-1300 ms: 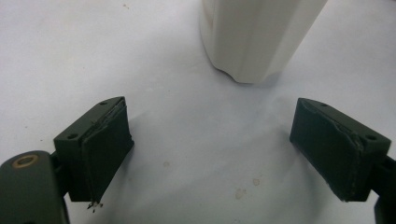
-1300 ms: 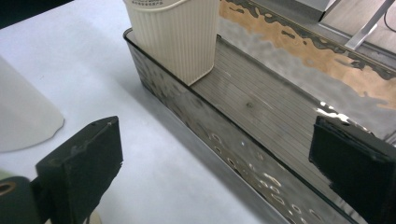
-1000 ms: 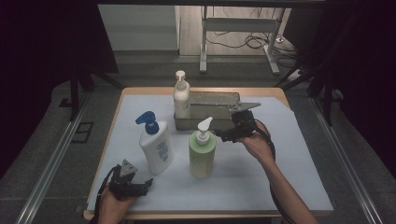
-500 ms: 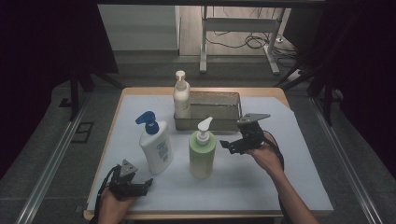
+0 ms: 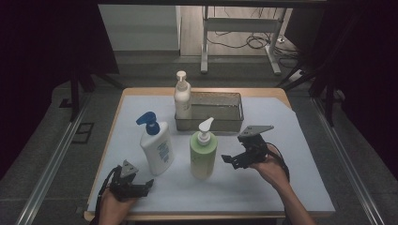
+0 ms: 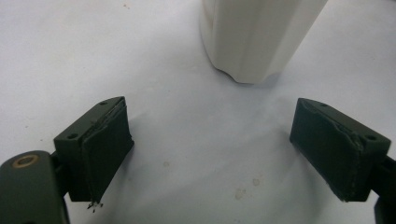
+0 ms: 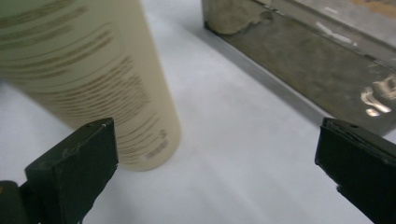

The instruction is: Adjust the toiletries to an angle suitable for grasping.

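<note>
White sheeting [image 5: 281, 187] carries the pale green pump bottle [image 5: 203, 154] (white nozzle, upright) before the metal tray [image 5: 211, 123]; right gripper [image 5: 233, 161] beside it and left gripper [image 5: 149, 183] both gape.

White pump bottle [image 5: 182, 97] inside metal tray [image 5: 224, 123]; blue-capped bottle [image 5: 156, 145] on white cloth [image 5: 281, 187].

**Three cams, one table**

High view looks fwd and down from above the near edge. Left gripper view sits low, close behind the white bottle [image 6: 254, 37]. Right gripper view, also low, faces the green bottle [image 7: 88, 74] and metal tray [image 7: 308, 70], both shared w/ high view.
</note>
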Tool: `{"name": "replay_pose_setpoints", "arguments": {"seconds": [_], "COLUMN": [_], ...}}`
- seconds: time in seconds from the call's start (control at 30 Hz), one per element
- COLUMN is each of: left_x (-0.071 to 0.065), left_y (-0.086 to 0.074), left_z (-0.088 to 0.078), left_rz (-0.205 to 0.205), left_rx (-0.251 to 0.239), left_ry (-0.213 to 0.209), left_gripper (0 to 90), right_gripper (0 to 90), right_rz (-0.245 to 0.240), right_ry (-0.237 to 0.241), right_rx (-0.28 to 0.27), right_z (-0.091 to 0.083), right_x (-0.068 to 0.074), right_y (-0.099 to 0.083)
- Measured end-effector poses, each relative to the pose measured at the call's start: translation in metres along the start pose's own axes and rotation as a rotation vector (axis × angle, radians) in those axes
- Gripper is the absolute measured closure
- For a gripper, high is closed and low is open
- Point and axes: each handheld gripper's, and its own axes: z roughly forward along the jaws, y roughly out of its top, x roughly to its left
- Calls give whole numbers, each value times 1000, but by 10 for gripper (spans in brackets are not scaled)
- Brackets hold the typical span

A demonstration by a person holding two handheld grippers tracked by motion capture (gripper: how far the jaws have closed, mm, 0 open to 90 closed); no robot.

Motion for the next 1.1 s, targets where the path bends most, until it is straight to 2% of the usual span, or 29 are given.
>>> {"name": "replay_pose_setpoints", "arguments": {"seconds": [0.4, 0.5, 0.7, 1.1], "left_x": [0, 0, 0, 0], "left_y": [0, 0, 0, 0], "left_z": [0, 0, 0, 0], "left_rz": [-2, -1, -1, -2], "left_rx": [-4, -3, -3, -3], "left_ry": [2, 2, 2, 1], "left_gripper": [121, 121, 121, 121], "right_gripper": [0, 0, 0, 0], "right_rz": [-21, -33, -53, -103], "right_ry": [89, 96, 101, 62], "right_rx": [7, 3, 5, -36], "right_z": [3, 7, 14, 26], "right_x": [29, 35, 45, 61], "right_y": [-1, 1, 6, 23]}}
